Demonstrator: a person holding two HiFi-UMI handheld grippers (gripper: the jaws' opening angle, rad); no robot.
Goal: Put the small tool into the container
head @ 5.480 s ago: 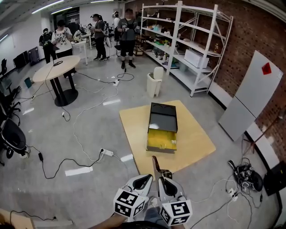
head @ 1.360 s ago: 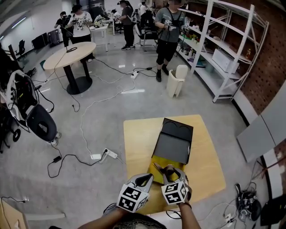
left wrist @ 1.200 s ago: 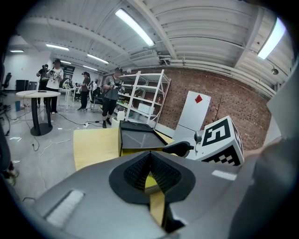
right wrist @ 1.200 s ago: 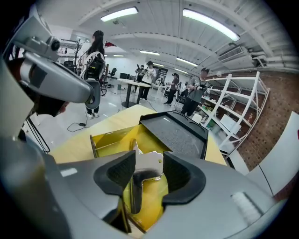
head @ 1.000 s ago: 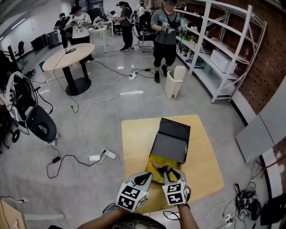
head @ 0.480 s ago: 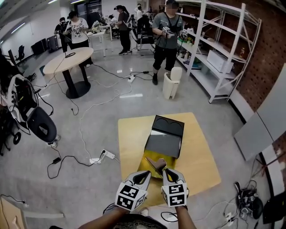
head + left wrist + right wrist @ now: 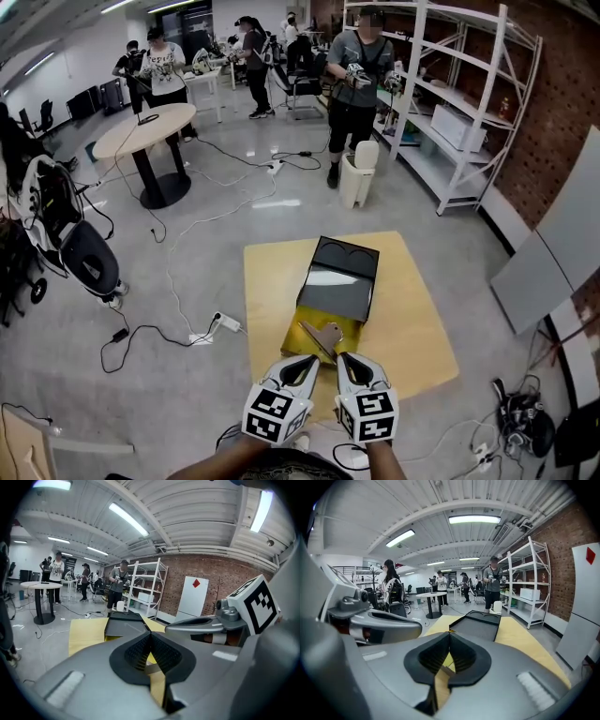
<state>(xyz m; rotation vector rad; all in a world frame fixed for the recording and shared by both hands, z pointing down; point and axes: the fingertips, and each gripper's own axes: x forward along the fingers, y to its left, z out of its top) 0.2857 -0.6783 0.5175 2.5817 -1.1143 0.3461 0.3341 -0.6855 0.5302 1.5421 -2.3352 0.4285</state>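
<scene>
- Pale wooden worktop (image 7: 272,281) lies low on a grey floor; above the middle of its near edge hangs the small tool (image 7: 320,336), a grey metal piece tilted toward the far-left corner, over the yellow drawer (image 7: 350,330)
- right claw (image 7: 449,634) is clamped on the tool's lower end, jaws drawn together; left claw (image 7: 150,633) is closed with nothing between its jaws, just beside the right one
- the drawer sticks out of the near end of the black container (image 7: 337,281); the container lies mid-worktop, its long side running toward the far edge
- beyond the far edge stand a white bin (image 7: 354,180) and a person (image 7: 354,80); metal shelving (image 7: 450,94) lines the brick wall past the far-right corner; a round table (image 7: 141,131) and a power strip (image 7: 225,323) with cables lie off the left edge
</scene>
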